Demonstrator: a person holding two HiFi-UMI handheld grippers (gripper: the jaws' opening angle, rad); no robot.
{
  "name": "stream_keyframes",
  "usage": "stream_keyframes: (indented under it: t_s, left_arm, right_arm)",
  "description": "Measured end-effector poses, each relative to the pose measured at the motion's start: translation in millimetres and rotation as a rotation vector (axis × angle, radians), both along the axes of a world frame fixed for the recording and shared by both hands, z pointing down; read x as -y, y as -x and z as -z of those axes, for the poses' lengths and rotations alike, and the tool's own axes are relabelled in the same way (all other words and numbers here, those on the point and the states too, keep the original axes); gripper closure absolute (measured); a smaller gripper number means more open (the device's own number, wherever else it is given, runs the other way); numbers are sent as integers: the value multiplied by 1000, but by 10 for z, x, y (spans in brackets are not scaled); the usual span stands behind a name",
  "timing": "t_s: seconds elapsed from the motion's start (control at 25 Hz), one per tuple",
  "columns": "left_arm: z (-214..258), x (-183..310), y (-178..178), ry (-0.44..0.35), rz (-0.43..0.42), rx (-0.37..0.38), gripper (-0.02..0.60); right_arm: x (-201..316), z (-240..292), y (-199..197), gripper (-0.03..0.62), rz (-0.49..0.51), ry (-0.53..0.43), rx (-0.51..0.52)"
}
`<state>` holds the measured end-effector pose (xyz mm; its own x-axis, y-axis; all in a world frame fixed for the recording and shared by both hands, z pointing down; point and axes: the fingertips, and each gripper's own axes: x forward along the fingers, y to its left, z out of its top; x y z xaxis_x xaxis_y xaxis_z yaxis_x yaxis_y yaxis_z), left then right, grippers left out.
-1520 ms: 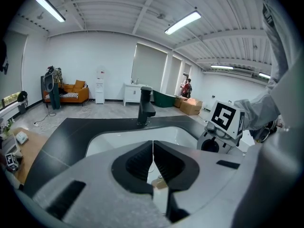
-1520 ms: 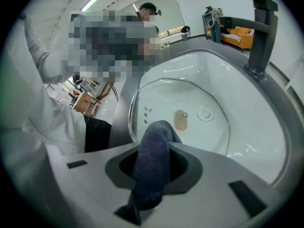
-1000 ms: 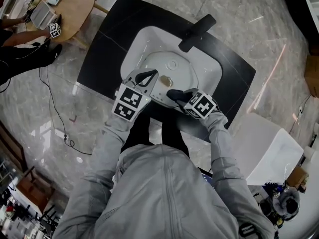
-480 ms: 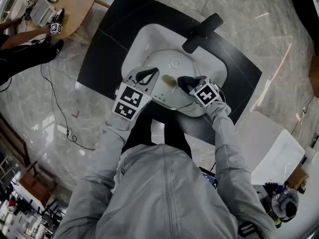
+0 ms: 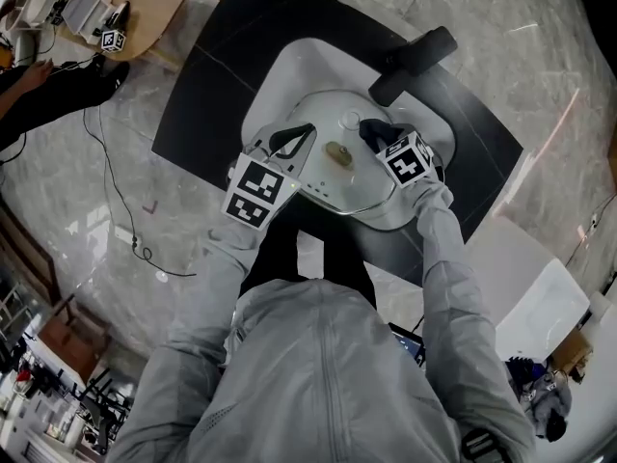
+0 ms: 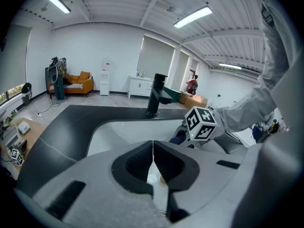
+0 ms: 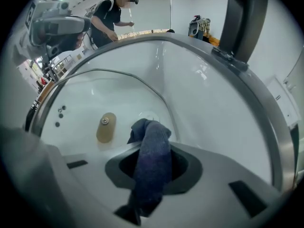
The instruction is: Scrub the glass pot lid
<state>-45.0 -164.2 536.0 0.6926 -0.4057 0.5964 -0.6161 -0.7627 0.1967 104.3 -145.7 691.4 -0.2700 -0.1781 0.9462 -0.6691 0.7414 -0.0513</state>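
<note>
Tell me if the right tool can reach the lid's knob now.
Probably yes: the right tool, shut on the cloth, sits over the glass lid beside the knob, nothing between them.

Left gripper's (image 6: 153,148) fingers (image 6: 135,165) closed; right gripper's (image 5: 372,134) pinch a cloth (image 7: 152,151).

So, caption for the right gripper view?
Hand-held gripper clamps a blue cloth over the glass lid in a sink.

Glass pot lid (image 5: 333,174): clear, metal-rimmed, tan knob (image 5: 337,152), in sink (image 5: 297,70).
</note>
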Motion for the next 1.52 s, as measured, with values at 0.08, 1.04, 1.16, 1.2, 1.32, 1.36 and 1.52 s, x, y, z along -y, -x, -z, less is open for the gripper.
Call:
stream_keyframes:
  t_s: [0.08,1.04,1.16,1.2,1.32,1.36,1.52]
  left_arm:
    - [-21,0,13,3,3,4,554]
    - [17,-137,115,-7,6,-5,553]
    - [35,-162,154,-10,15,-6,554]
    - [35,-167,168,-12,16,-5,552]
    - [48,-193,204,-16,18,-4,553]
    - [55,-204,214,-18,19,-4,554]
    - [87,-252,223,-22,16,-7,552]
  right_arm:
    - [118,-34,-13,508,-15,-41,-20]
    - [-295,215,757,508,141,-25,125]
    - [-460,318,881,508,191,11,150]
    - [-510,344,923,508,210,20,156]
    - [-651,424,1039,508,251,40,173]
    - [-699,453,1077,508,262,46,180]
    - [-864,568,1180,508,313,62,199]
